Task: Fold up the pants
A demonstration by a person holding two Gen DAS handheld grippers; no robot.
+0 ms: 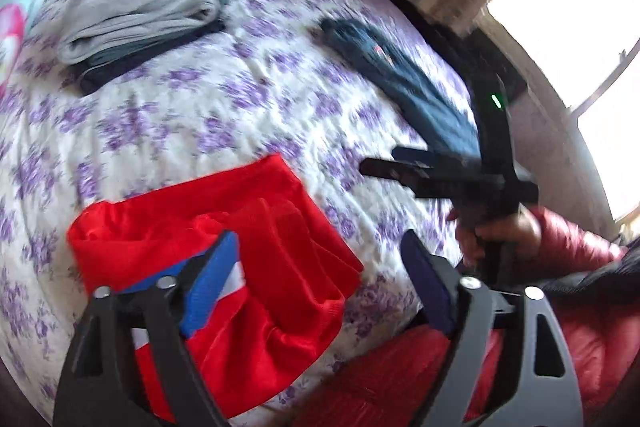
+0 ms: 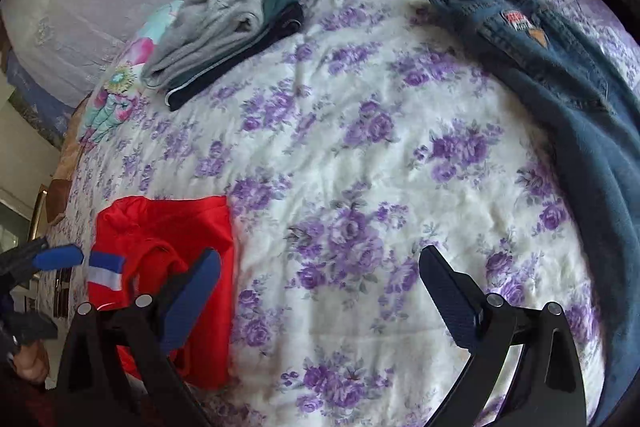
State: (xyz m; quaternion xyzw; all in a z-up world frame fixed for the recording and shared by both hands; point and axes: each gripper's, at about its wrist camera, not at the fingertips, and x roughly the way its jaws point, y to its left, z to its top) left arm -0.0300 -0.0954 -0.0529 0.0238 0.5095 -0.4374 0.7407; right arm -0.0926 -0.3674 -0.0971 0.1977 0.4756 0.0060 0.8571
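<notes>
Red pants (image 1: 256, 267) with a blue and white stripe lie folded in a bundle on the flowered bedspread (image 1: 200, 115); they also show in the right wrist view (image 2: 168, 267) at the lower left. My left gripper (image 1: 320, 259) is open, its left finger over the striped part of the red pants, not gripping them. My right gripper (image 2: 320, 267) is open and empty above bare bedspread (image 2: 340, 167), just right of the red pants. The right gripper also shows in the left wrist view (image 1: 448, 179), held by a hand in a red sleeve.
Blue jeans (image 2: 560, 87) lie unfolded along the bed's right side, also in the left wrist view (image 1: 400, 67). A stack of folded grey and dark clothes (image 1: 132, 15) sits at the far left, also in the right wrist view (image 2: 232, 31). A bright window (image 1: 580, 7) is at right.
</notes>
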